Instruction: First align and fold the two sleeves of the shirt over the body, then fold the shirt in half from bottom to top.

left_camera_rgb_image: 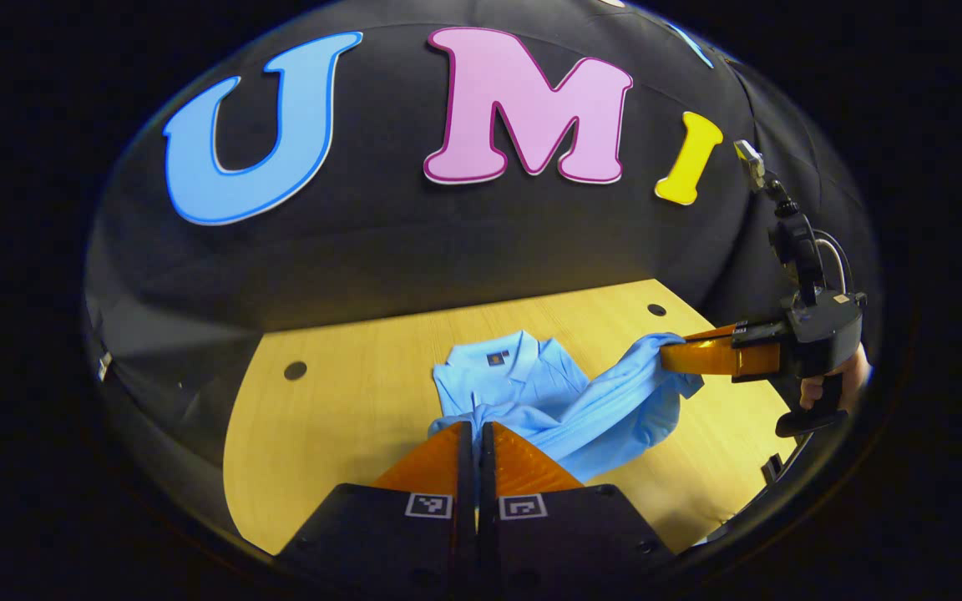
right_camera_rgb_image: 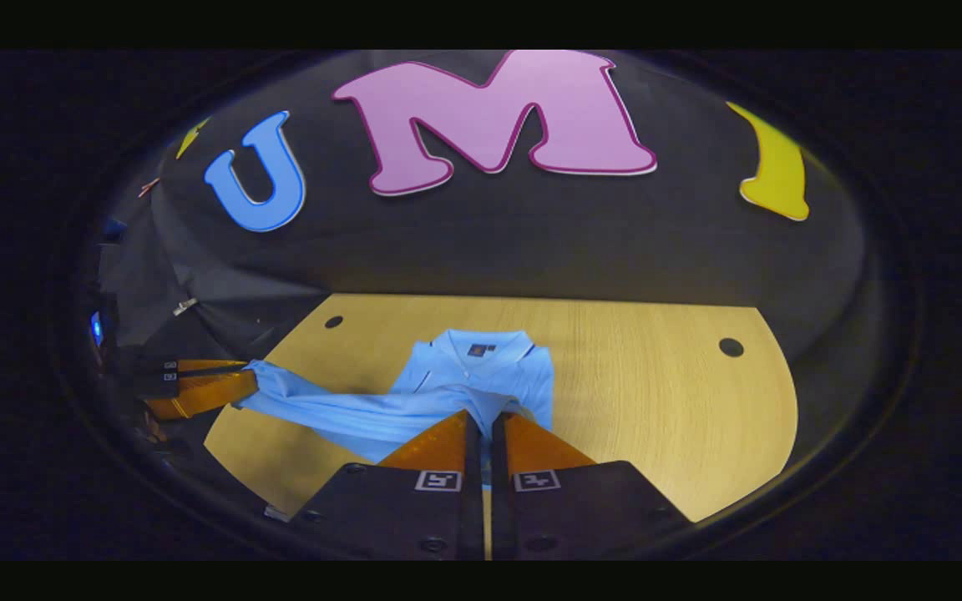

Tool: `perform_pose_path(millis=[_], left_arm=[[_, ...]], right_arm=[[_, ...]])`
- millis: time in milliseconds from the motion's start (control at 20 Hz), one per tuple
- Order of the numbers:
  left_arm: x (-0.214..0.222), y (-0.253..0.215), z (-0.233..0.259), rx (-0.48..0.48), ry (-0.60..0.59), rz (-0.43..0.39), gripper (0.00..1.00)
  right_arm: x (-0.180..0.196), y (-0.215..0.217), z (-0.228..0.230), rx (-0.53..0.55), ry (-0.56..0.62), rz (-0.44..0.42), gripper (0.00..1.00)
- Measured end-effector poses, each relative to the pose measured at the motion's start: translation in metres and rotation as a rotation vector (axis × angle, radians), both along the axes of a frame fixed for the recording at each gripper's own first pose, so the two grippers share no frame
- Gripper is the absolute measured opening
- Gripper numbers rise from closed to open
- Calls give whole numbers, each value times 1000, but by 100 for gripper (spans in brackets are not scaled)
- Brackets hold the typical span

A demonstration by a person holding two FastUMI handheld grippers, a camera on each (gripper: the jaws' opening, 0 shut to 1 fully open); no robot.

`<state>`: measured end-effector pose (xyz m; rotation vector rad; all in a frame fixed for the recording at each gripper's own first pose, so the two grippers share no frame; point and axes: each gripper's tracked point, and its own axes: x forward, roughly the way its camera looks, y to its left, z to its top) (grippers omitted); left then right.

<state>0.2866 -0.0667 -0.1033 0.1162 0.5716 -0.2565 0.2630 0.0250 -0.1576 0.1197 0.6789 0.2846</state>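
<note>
The wooden table [left_camera_rgb_image: 347, 417] carries the light blue shirt [left_camera_rgb_image: 531, 392], which lies collar-up toward the booth wall, its collar [right_camera_rgb_image: 481, 344] flat and its lower cloth lifted off the surface.

Risk, as a judgement: the cloth is stretched between two grips, so uneven pulling could drag the collar end across the table and skew the fold; a thin pinch at either edge could also slip and let the cloth drop in a heap, spoiling the alignment of the sleeves.

Pose: in the left gripper view the right gripper [left_camera_rgb_image: 671, 349] reaches in level from the right side, a hand [left_camera_rgb_image: 832, 384] on its grip below, its fingers brought together on a raised edge of the shirt. In the right gripper view the left gripper [right_camera_rgb_image: 243, 386] likewise enters level from the left, clamped on the end of a taut band of cloth. Each gripper's own fingers, seen at the bottom of its view, stand almost together with blue cloth at their tips.
</note>
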Motion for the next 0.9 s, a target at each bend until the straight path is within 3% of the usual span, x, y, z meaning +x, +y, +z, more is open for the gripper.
perform_pose_path(millis=[250,400,500,600,700,750,800,850,900], left_arm=[[81,14,-18,24,12,35,6],[132,18,-48,-7,29,60,6],[162,20,-71,-40,41,81,6],[188,20,-95,-46,35,87,6],[208,19,-120,-53,40,85,6],[218,22,-131,-55,44,96,8],[222,23,-136,-53,41,109,8],[226,29,-140,-37,30,128,10],[233,34,-142,-25,13,141,13]], right_arm=[[79,5,-13,17,-8,-41,8],[118,3,-35,-5,-12,-62,5],[145,2,-60,-14,4,-78,8],[167,-4,-87,-36,27,-99,8],[186,-7,-112,-41,37,-133,2],[191,-6,-124,-37,46,-149,14],[196,-3,-136,-37,57,-157,2],[199,-3,-144,-50,59,-158,2],[200,-4,-150,-79,55,-156,10]])
